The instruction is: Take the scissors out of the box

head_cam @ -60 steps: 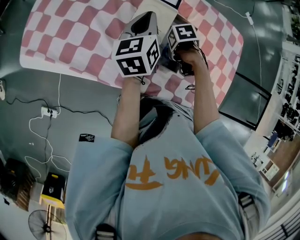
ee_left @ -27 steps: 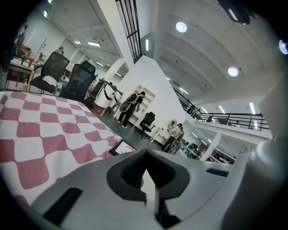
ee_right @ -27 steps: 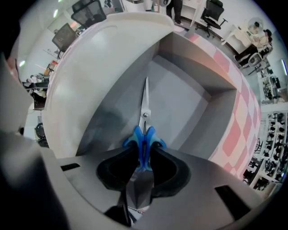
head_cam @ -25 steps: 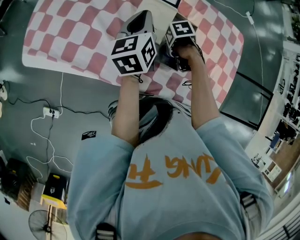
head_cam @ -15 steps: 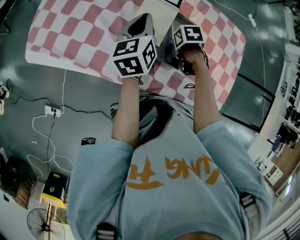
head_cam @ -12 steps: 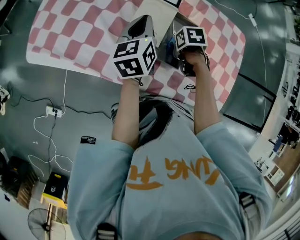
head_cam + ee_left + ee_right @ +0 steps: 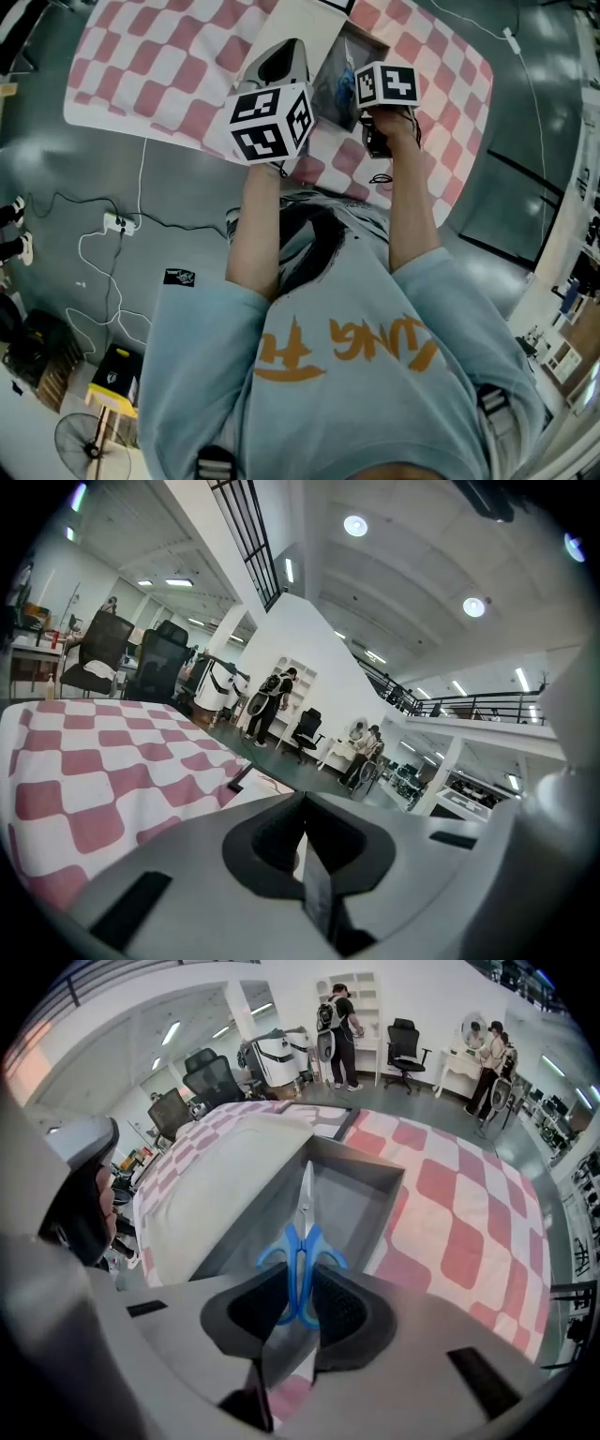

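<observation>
Blue-handled scissors (image 7: 302, 1241) hang between the pads of my right gripper (image 7: 298, 1290), which is shut on the handles. The blades point away, above the open grey box (image 7: 361, 1199). In the head view the right gripper's marker cube (image 7: 386, 84) sits over the box (image 7: 339, 70), hiding the scissors. The box's white lid (image 7: 234, 1176) lies open to the left. My left gripper (image 7: 302, 803) is shut, with the lid's thin edge (image 7: 258, 803) running in between its pads. That gripper's grey body (image 7: 274, 66) lies over the lid (image 7: 305, 23).
A pink-and-white checked cloth (image 7: 169, 56) covers the table, whose near edge is just in front of the person's body. Cables and a power strip (image 7: 120, 223) lie on the grey floor. Office chairs and people (image 7: 272, 700) stand far behind the table.
The right gripper has risen toward the camera and shifted right with the scissors in it. The left gripper has drifted a little across the lid.
</observation>
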`<state>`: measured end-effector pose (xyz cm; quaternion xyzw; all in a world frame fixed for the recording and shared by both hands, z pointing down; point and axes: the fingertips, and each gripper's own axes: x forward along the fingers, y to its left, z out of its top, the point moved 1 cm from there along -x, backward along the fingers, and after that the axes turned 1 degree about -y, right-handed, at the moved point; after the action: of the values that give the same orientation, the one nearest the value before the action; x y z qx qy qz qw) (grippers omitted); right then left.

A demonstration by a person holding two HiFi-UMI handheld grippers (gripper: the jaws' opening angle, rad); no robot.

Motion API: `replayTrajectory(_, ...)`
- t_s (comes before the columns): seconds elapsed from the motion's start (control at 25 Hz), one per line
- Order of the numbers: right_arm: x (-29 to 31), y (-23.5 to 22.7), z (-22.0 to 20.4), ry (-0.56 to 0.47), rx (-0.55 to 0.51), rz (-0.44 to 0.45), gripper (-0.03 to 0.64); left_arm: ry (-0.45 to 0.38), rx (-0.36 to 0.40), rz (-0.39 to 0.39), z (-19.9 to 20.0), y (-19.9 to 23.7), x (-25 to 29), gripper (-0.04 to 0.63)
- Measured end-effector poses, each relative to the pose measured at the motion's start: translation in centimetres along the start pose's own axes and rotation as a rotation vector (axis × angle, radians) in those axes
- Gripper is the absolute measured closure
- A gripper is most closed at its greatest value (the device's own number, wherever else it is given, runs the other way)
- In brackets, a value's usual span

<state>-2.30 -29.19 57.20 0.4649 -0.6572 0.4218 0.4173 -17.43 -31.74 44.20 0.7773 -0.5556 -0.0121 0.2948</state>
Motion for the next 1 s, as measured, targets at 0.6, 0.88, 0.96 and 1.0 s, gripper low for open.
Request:
replayTrajectory(0.6, -9.0, 2.3, 2.5, -0.472, -0.187, 0.213, 0.535, -0.083, 0.106, 0.163, 0.4, -4.3, -6.1, 0.578)
replayTrajectory(0.88, -13.3, 3.0, 2.7, -0.639, -0.257, 0.327, 0.535, -0.149, 0.168, 0.209, 1.6, -6.7, -8.8, 0.578)
replayTrajectory(0.96, -14.9, 3.3, 3.2, -0.695, -0.293, 0.348, 0.535, -0.165, 0.190, 0.224, 1.9, -7.3, -9.3, 0.578)
replayTrajectory(1.0, -15.8, 3.3, 3.6, -0.725, -0.309, 0.356, 0.535, -0.170, 0.205, 0.233, 2.1, -7.6, -9.5, 0.578)
